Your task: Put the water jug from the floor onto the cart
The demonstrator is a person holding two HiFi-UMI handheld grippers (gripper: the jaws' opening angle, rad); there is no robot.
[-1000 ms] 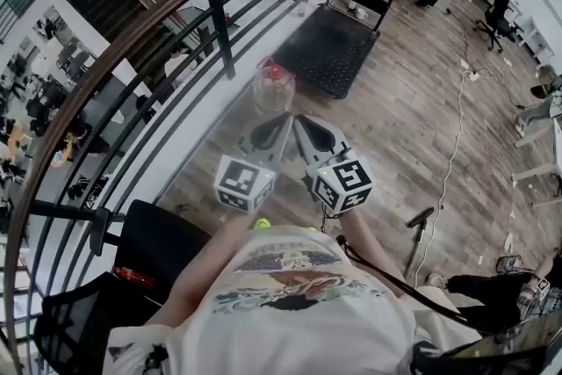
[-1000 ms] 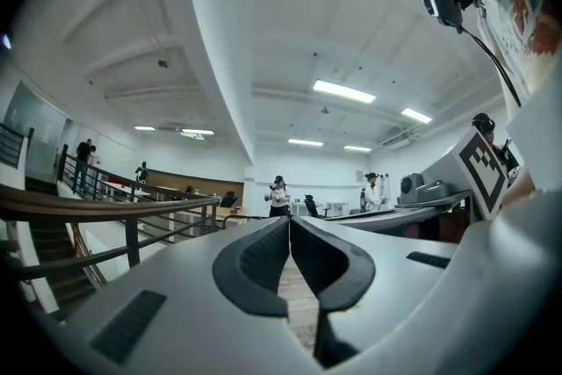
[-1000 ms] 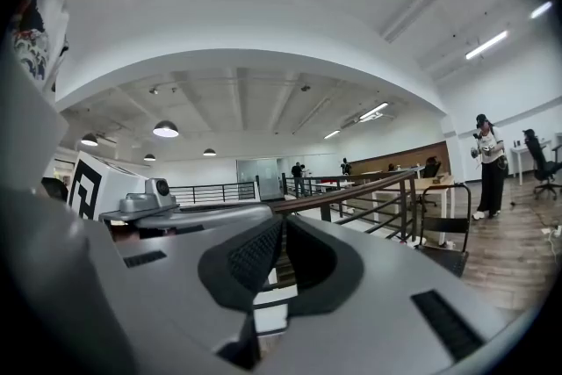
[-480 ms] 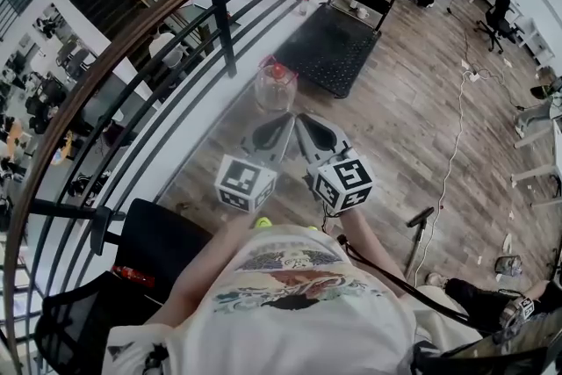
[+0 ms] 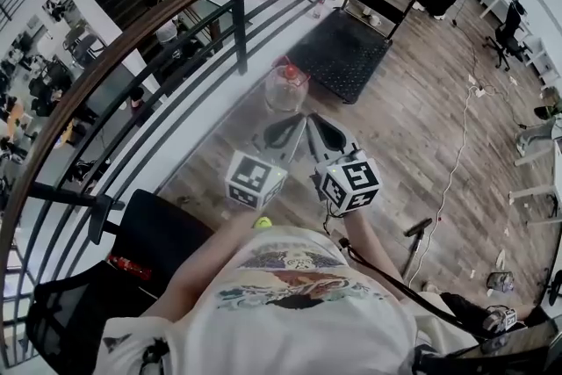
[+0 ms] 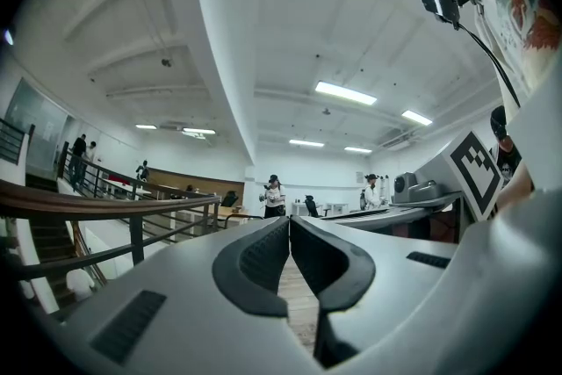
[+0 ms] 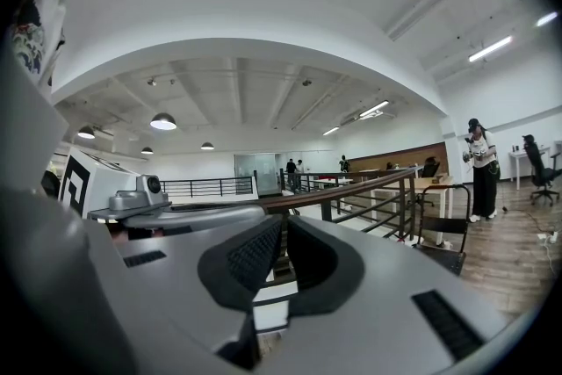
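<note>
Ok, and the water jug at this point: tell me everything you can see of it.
The water jug is a clear, plastic-looking bottle with a rounded body and a red cap. It stands upright on the wooden floor beside the railing, just short of the black cart. Only the floor touches it: the left gripper and right gripper, both shut, point toward it but stay apart. Its fill level can't be made out.

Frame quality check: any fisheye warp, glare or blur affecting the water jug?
Head view: heavy fisheye, the dark wooden handrail bows into an arc; the clear plastic water jug with a red cap reads clearly, evenly lit, no harsh shadow. Left gripper view: black vignetted corners, bright ceiling light strips. Right gripper view: same vignette; neither gripper view shows the jug.
</note>
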